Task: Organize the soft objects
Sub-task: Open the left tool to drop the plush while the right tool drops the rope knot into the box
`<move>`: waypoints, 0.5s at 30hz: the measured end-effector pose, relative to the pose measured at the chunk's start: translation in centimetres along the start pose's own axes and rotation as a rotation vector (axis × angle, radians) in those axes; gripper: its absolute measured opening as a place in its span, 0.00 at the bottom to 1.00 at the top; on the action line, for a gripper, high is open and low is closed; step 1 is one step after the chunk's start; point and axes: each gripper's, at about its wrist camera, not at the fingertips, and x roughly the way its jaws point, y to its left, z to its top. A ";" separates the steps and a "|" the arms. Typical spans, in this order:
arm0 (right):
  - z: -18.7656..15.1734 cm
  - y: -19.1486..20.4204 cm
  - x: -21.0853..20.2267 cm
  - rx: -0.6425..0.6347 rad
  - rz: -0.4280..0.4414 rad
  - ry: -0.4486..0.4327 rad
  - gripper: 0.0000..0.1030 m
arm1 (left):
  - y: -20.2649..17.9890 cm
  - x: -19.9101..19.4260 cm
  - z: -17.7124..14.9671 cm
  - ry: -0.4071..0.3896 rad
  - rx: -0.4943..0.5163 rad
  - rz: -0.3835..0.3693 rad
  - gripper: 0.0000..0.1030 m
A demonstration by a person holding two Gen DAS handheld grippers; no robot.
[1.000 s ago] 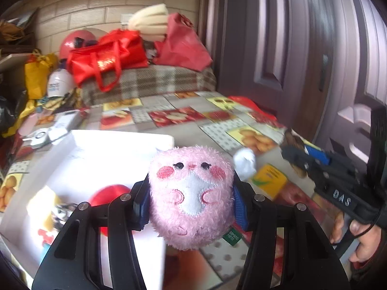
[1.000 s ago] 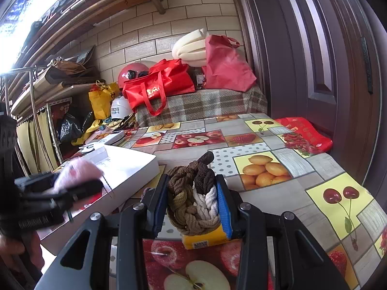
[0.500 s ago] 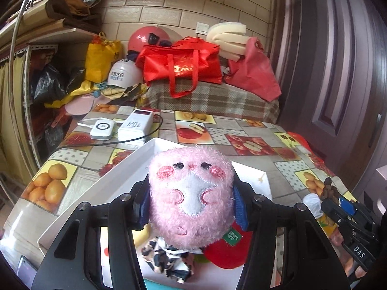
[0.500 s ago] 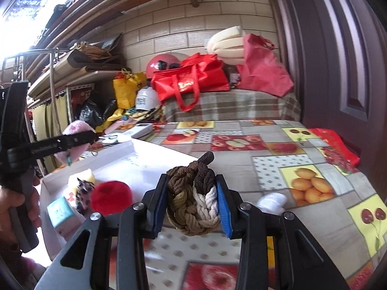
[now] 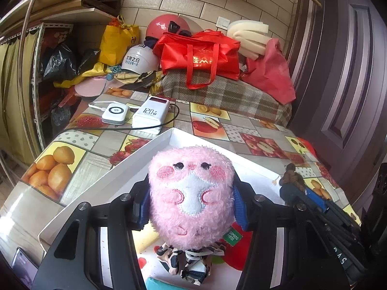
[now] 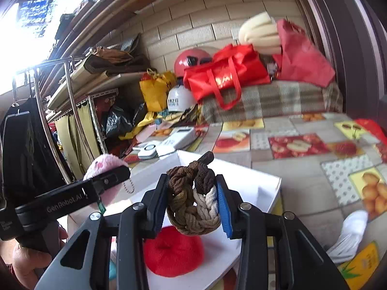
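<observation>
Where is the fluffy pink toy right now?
The fluffy pink plush toy is squeezed in the left claw, hanging above the white box, over the cow-print fabric bundle.

Bare white floor at the far end of the box [image 5: 244,162]; near end crowded by red pompom [image 6: 173,251] and spotted cloth toy [image 5: 191,261]. Power banks [image 5: 151,114] and cable just beyond the far rim.

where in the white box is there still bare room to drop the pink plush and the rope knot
The white box is bare in its far half, from the far corner down to the pink plush. The near end is crowded: red pom, cow-print scrunchie, a teal item. The rope knot could go on the bare floor beyond the red pom.
</observation>
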 end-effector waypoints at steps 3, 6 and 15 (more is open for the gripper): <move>-1.0 -0.7 0.7 0.026 0.004 0.058 0.37 | 0.4 -0.1 0.0 0.003 -0.026 -0.007 0.53; -1.0 -1.1 0.8 0.047 0.005 0.076 0.38 | 0.8 0.2 0.0 0.018 -0.050 -0.015 0.53; -1.1 -0.8 0.9 0.035 -0.002 0.086 0.39 | 1.1 0.2 0.0 0.031 -0.072 -0.028 0.53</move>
